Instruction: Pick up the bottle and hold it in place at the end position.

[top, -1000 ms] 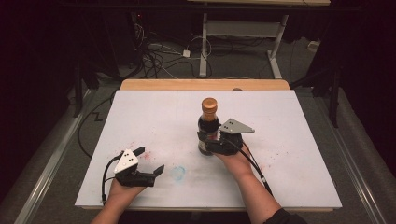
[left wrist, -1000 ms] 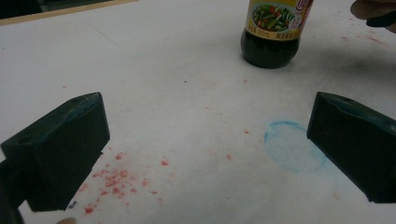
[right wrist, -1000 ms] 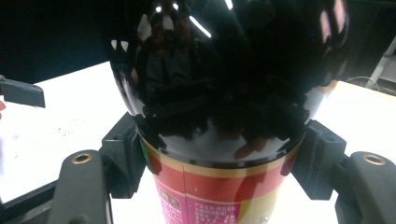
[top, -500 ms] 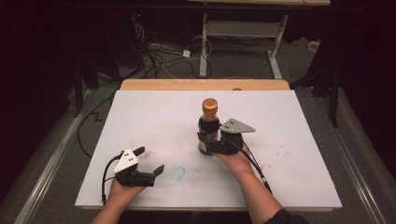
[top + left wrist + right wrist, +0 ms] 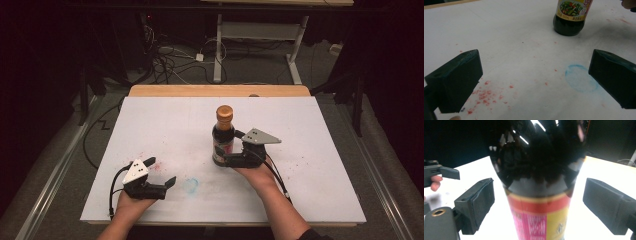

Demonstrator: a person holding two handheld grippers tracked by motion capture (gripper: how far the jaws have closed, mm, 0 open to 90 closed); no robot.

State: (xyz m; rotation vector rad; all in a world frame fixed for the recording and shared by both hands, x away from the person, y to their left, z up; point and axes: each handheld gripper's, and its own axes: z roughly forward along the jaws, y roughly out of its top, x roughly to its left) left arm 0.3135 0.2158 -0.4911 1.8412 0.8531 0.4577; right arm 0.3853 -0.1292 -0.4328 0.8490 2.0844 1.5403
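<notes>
A dark sauce bottle [image 5: 223, 137] with an orange-brown cap stands upright near the middle of the white table [image 5: 150, 125]. My right gripper [image 5: 229, 149] reaches in from the bottle's right, low on its body. It is open, one jaw on each side, and in the right gripper view a gap shows between each pad and the bottle [image 5: 539, 182]. My left gripper [image 5: 161, 172] rests low at the front left, open, with nothing between its jaws. In the left gripper view the bottle [image 5: 570, 17] stands far ahead to the right of the gripper [image 5: 536, 80].
Red crumbs or stains [image 5: 484, 95] and a faint blue ring [image 5: 580, 77] mark the table surface in front of the left gripper. A wooden strip [image 5: 220, 91] runs along the table's far edge. Cables and a desk frame lie on the floor beyond.
</notes>
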